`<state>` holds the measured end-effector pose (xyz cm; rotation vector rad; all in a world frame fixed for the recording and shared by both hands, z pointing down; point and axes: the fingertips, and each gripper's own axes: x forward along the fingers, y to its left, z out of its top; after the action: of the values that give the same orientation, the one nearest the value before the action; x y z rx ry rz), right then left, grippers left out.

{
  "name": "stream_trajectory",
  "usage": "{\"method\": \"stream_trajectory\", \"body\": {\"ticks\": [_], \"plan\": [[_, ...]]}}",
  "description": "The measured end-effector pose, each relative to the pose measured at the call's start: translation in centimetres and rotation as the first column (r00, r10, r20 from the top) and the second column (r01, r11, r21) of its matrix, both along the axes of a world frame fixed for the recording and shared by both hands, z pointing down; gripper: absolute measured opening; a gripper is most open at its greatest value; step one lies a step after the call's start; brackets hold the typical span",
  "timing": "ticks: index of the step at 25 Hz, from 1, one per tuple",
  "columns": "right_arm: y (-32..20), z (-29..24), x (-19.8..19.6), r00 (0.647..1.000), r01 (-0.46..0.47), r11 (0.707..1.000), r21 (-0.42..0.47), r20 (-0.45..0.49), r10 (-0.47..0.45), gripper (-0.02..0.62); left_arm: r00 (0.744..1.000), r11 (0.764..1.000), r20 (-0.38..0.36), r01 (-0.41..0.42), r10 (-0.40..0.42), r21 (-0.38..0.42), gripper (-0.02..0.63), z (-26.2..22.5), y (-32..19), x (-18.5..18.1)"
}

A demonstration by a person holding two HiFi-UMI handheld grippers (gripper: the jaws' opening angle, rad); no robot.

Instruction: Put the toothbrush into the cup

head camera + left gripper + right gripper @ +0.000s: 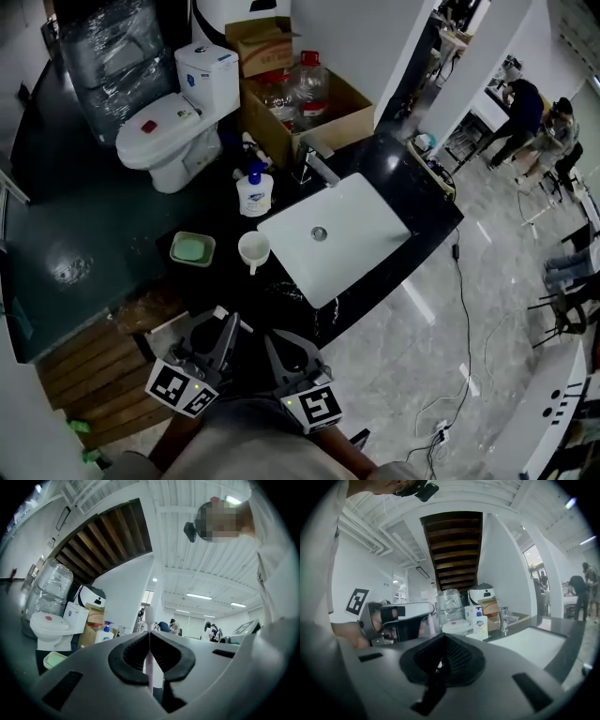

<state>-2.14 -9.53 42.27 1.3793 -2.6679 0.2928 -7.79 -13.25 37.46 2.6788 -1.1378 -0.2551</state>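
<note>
the cup stands on the dark surface, with the white basin just beside it on the right and the green soap dish just beside it on the left. behind the cup is the soap bottle, and the tap is behind and to its right. the room above the cup's mouth is open. the bare strip of surface in front of the cup runs to the front edge, and that edge lies between the cup and both of your tongs.

your left tongs hang off that front edge, in front of the cup and a little to its left, tips aimed toward it. in the left gripper view these tongs are pressed onto the toothbrush. its thin pale shaft stands upright in the slit and its head pokes out above the tips, so it is well apart from the cup.

your right tongs sit just beside the left ones, in front of the cup and slightly to its right, also off the edge. in the right gripper view they are pressed together with nothing between them, and they look across at the left tongs and your hand.
</note>
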Motion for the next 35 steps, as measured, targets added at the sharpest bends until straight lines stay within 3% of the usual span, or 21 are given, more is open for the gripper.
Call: {"method": "stream_trajectory", "body": {"ticks": [12, 20, 28, 35], "plan": [[-2.9, 1.9, 2.9, 0.994, 0.048, 0.998, -0.035, 0.098, -0.044, 0.006, 0.993, 0.994, 0.051, 0.102, -0.104, 0.041, 0.018, -0.1, -3.8, 2.6], [-5.0, 2.3, 4.6, 0.996, -0.010, 0.998, -0.056, 0.087, 0.015, 0.006, 0.991, 0.991, 0.062, 0.110, -0.115, 0.075, 0.018, -0.8, -8.5, 1.9], [-6.1, 3.2, 3.4, 0.996, 0.010, 0.996, -0.085, 0.089, -0.003, 0.006, 0.990, 0.989, 0.087, 0.101, -0.110, 0.104, 0.018, -0.9, -13.0, 1.9], [-7.0, 4.0, 3.5, 0.998, 0.009, 0.993, -0.119, 0.070, 0.000, 0.006, 0.988, 0.990, 0.093, 0.116, -0.123, 0.074, 0.018, 1.0, -16.2, 1.8]]}}
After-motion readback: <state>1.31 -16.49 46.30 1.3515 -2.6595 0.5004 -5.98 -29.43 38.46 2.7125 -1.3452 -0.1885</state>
